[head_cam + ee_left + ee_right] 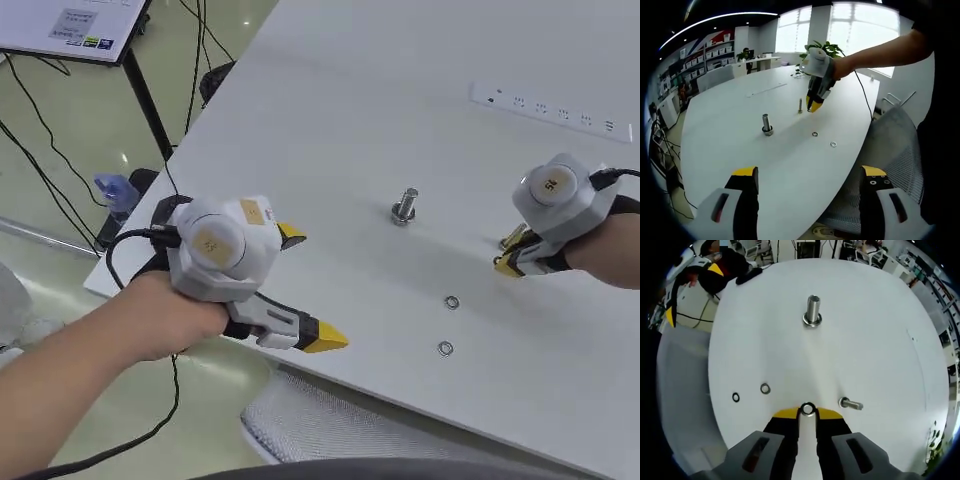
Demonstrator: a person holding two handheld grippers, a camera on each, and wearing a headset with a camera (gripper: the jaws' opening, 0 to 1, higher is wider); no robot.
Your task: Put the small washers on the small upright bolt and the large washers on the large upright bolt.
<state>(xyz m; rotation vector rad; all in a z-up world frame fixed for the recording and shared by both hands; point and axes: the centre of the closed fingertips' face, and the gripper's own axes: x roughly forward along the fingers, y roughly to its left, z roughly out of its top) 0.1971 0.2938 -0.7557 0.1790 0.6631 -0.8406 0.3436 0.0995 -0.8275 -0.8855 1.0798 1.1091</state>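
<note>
Right tongs clamped on a washer near the small bolt; left tongs apart, idle; two washers lie unplaced on the worktop.

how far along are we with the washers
No washer clearly sits on the large bolt yet. The right gripper is shut on one washer beside the small bolt. Two loose washers lie on the table; the left gripper is open.
</note>
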